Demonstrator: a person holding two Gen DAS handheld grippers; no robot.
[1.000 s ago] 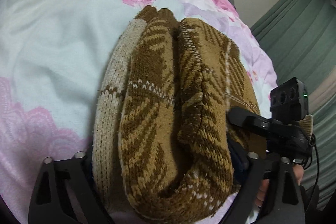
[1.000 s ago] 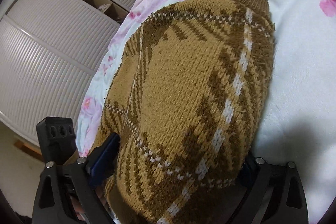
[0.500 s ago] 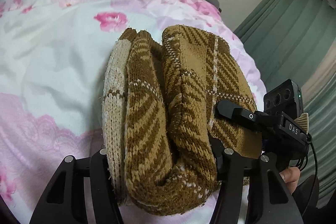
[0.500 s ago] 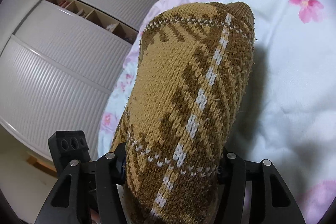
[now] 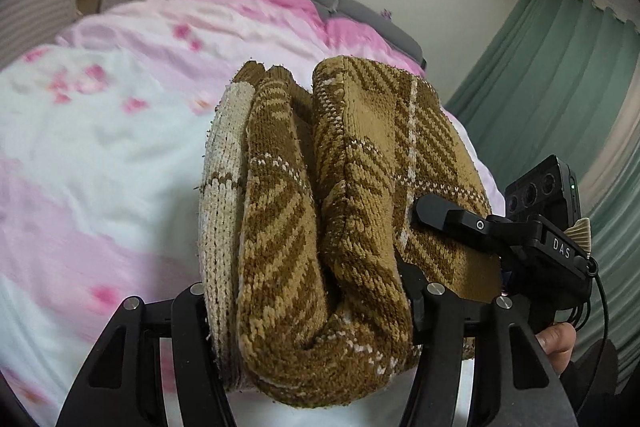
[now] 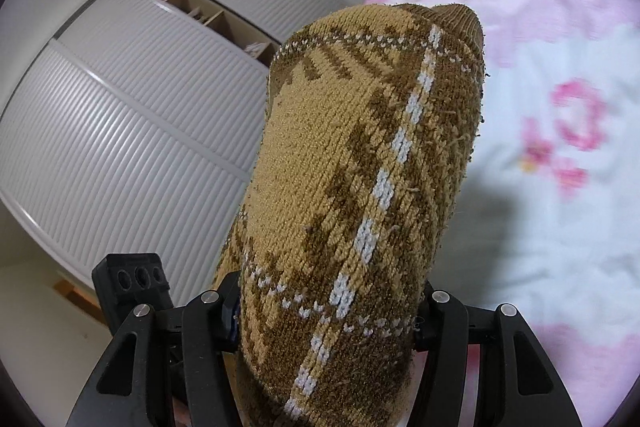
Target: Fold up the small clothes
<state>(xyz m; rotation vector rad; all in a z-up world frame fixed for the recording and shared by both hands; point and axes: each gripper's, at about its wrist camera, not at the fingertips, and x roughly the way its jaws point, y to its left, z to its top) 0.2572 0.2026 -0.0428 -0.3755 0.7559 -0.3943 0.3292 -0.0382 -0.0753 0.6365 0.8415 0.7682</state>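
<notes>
Both the left gripper and the right gripper have their jaws clamped on the folded brown patterned knit sweater, held up over the floral bedspread; the fold looks finished, so next it needs lowering onto the bed and releasing.

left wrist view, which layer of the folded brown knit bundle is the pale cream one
The outermost layer on the left edge of the folded brown patterned knit garment: a cream ribbed strip against the left gripper's left finger. The other layers are tan with dark brown stripes.
</notes>
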